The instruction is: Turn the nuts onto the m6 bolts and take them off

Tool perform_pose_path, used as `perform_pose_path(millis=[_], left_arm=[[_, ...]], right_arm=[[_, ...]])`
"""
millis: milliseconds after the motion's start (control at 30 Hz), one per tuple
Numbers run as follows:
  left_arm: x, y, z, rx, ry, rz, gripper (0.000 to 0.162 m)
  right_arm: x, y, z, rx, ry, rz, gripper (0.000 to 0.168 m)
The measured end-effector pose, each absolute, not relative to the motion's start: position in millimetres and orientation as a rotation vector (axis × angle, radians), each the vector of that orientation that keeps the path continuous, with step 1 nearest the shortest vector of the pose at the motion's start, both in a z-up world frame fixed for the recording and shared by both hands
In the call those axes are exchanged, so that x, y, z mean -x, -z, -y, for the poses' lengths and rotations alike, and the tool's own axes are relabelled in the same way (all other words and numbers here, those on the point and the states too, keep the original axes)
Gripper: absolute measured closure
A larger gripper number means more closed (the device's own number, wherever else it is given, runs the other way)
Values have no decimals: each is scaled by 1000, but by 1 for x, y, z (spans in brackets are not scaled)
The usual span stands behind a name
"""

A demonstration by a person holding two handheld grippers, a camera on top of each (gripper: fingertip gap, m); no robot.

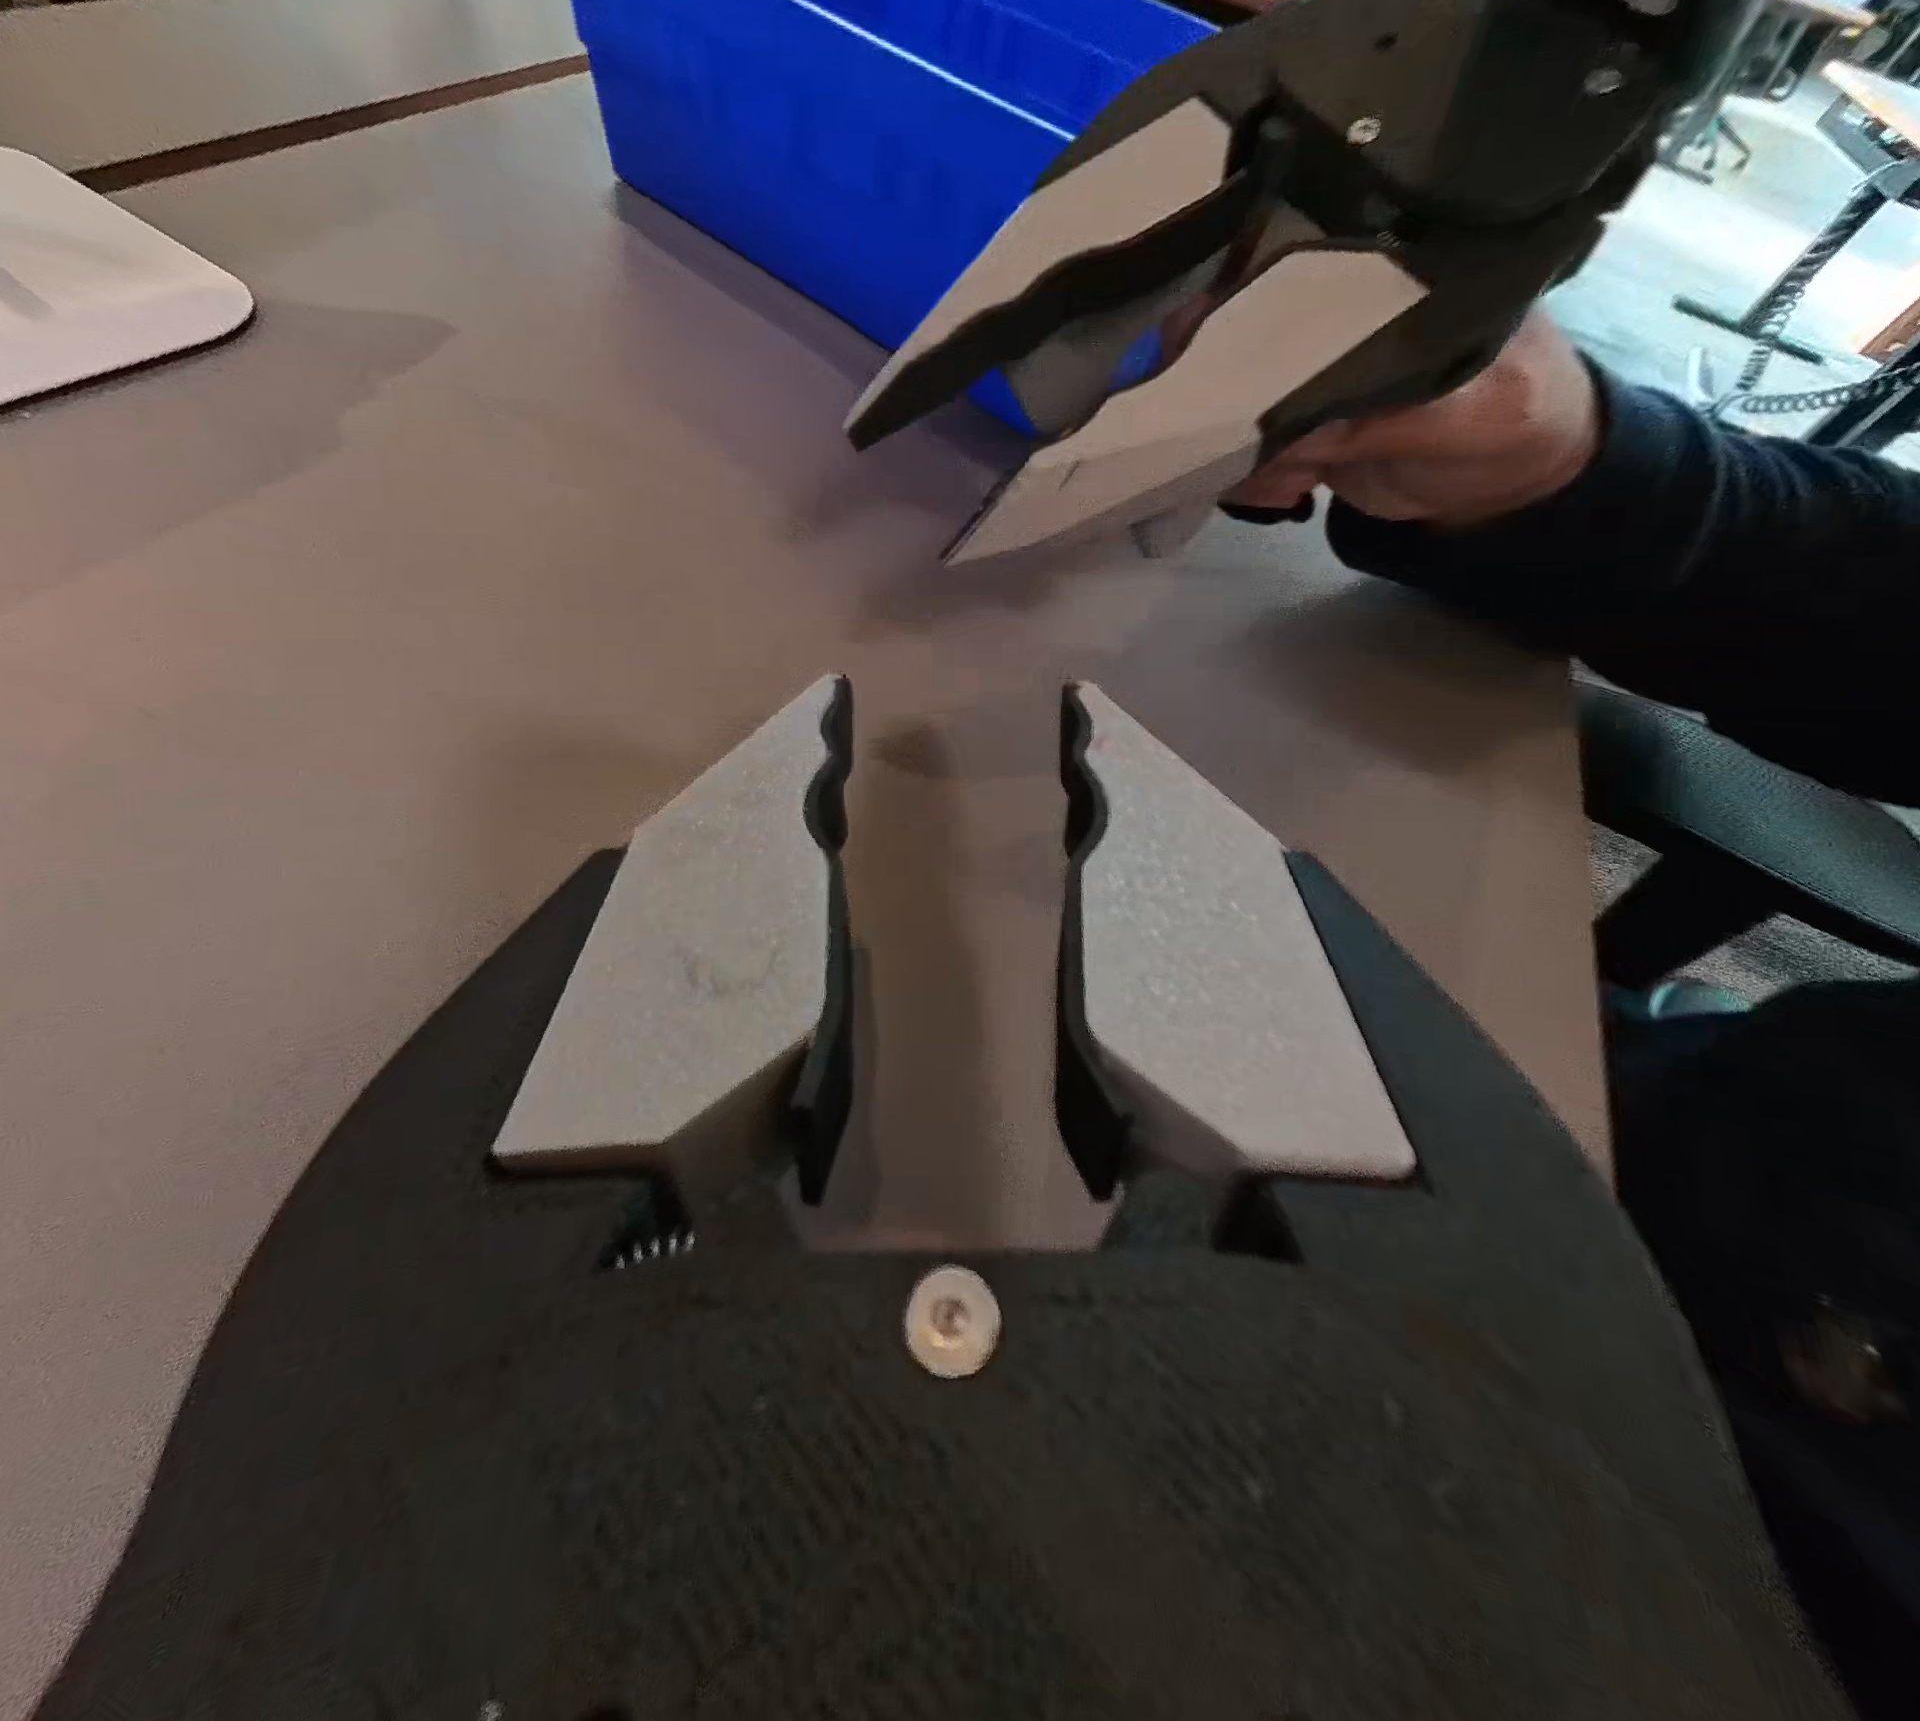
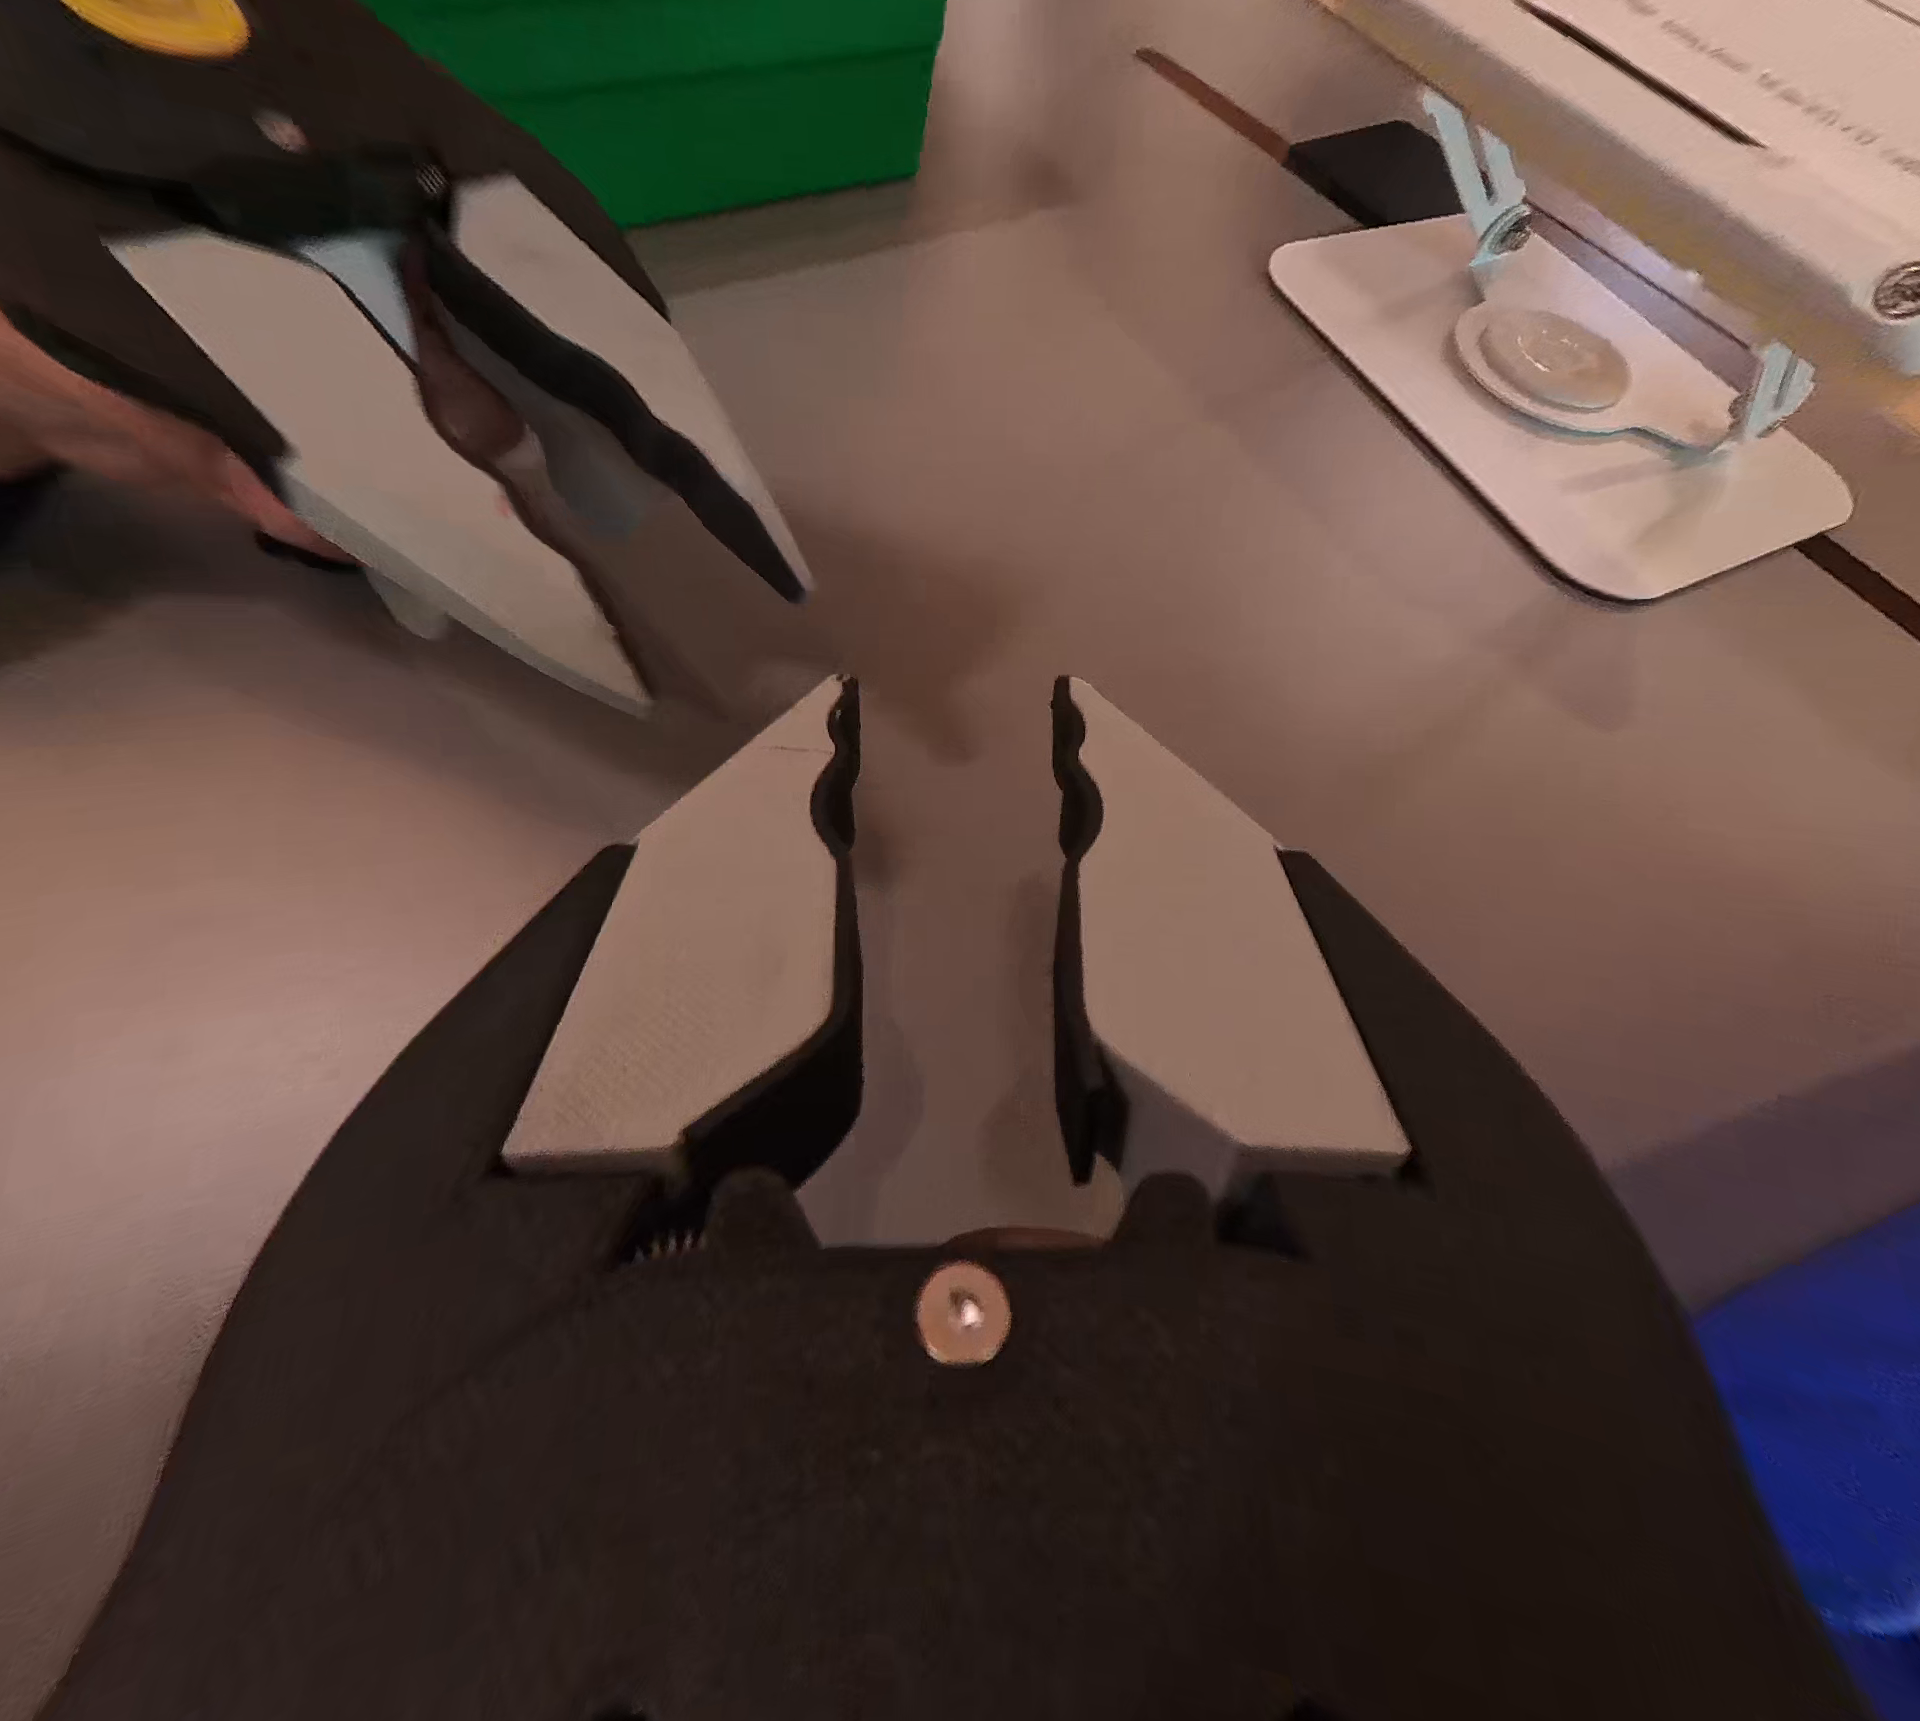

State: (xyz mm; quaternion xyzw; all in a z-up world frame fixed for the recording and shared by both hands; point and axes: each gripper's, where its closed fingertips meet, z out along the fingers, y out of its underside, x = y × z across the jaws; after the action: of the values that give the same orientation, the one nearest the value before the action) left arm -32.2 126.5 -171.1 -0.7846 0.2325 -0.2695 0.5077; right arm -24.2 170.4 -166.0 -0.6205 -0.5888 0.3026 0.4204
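Observation:
My left gripper is open and empty, held low over the grey table. My right gripper is also open and empty over the same table. The two point toward each other with a small gap between their tips. The right gripper also shows in the left wrist view, up and to the right, in front of a blue bin. The left gripper shows in the right wrist view at the left, in front of a green bin. No nut or bolt shows in either view.
A white stand with a flat base carries a tilted printed sheet at the right of the right wrist view. A hand and dark sleeve hold the right gripper. A chair arm lies beyond the table's right edge. Spacing between my two grippers at the tips: around 5 centimetres.

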Motion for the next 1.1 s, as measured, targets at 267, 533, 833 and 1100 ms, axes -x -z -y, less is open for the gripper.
perform_pose_path(millis=[267, 533, 833, 1100], left_arm=[[77, 82, -22, 1737, 748, -500, 122], [296, 93, 7, 1896, 179, -24, 120], [353, 138, 6, 2053, 129, -100, 117], [365, 122, -26, 2221, -28, -301, 121]], right_arm=[[21, 181, -152, 1545, -778, 1551, 134], [23, 182, -159, 1515, -737, 1506, 130], [37, 207, -191, 1661, -716, 1444, 128], [50, 215, -180, 1612, -641, 1554, 129]])
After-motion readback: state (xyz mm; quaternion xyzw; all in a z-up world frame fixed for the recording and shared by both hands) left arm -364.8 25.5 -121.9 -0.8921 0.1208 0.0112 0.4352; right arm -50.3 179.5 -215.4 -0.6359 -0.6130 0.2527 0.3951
